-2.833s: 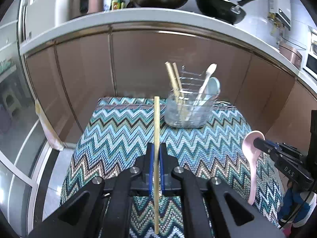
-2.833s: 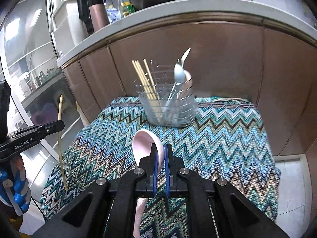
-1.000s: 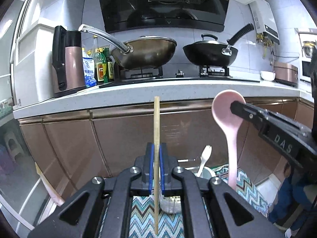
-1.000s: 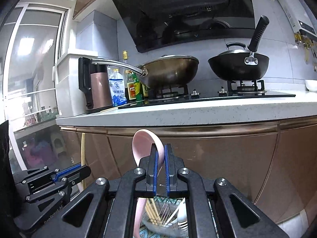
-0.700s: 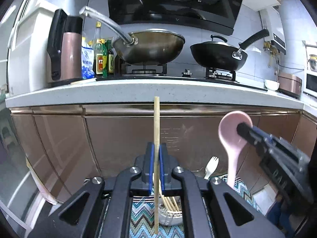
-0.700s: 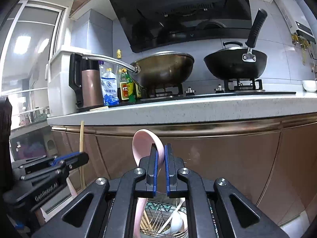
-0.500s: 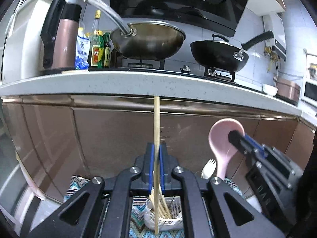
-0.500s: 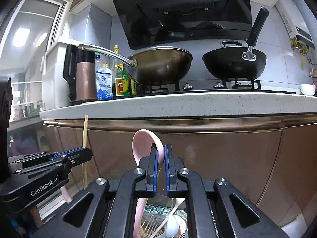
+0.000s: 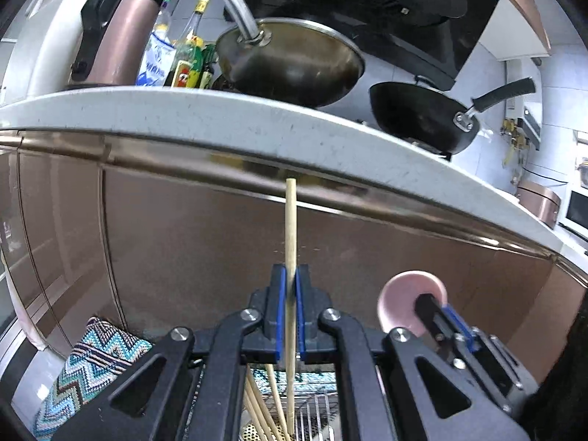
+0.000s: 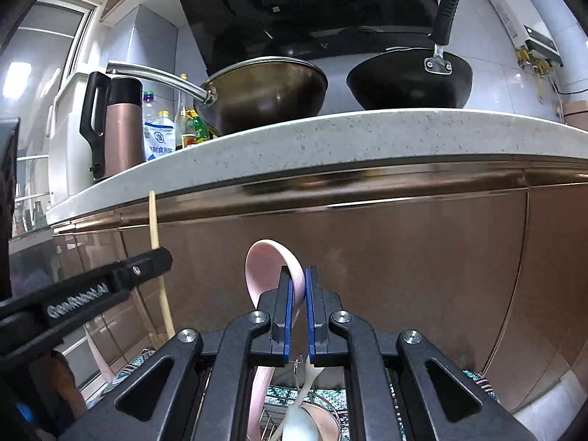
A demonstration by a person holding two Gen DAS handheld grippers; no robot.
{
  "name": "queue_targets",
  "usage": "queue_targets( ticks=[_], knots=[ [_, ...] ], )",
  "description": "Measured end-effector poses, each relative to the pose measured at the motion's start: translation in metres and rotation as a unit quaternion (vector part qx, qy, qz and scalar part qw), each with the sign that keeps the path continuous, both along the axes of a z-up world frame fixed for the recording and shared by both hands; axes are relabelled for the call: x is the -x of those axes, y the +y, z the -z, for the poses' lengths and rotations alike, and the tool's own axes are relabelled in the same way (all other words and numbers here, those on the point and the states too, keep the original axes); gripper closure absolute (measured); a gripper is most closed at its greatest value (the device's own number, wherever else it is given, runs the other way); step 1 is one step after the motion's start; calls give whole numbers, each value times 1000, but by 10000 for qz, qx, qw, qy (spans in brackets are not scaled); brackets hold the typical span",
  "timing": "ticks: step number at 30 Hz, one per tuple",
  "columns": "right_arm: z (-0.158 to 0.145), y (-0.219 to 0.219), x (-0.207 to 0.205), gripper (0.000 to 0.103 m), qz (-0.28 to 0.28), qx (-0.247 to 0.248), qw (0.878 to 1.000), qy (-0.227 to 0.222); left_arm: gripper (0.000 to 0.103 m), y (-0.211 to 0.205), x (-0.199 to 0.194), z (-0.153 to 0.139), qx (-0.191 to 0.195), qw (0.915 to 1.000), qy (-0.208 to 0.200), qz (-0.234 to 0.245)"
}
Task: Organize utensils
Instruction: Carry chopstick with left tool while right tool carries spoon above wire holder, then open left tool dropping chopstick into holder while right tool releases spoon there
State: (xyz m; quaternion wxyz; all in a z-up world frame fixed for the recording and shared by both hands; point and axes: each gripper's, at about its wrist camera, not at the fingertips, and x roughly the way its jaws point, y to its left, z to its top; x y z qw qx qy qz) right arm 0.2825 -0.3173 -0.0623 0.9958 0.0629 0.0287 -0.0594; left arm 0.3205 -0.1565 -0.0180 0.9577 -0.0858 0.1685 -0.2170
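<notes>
Left wrist: left claw (image 9: 290, 312) clamped on upright chopstick (image 9: 290, 228); right claw (image 10: 297, 308) pinches pink spoon (image 10: 273, 268).

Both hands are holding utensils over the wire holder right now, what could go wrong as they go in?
1. The left gripper pinches the wooden chopstick about midway along it, so it may pivot or slip when its tip meets the other chopsticks in the wire utensil basket.
2. The right gripper holds the pink plastic spoon close beside the left one; the two tools could knock together.
3. The spoon could catch on the white utensils below.
</notes>
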Motion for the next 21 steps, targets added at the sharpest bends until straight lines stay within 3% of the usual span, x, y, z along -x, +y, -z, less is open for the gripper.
queue_targets(
  ticks=[9, 17, 20, 21],
  knots=[
    [15, 8, 2, 95, 269, 206, 9993, -161, 98, 2, -5, 25, 10, 9996, -190, -196],
    [28, 11, 13, 95, 338, 191, 9992, -89, 96, 5, 12, 26, -31, 9984, -470, -317],
    [33, 11, 20, 90, 349, 136, 9993, -15, 95, 7, 16, 26, -77, 9987, -412, -291],
    [34, 11, 24, 84, 355, 129, 9993, 8, 94, 10, 18, 27, -69, 9988, -369, -304]
  ],
)
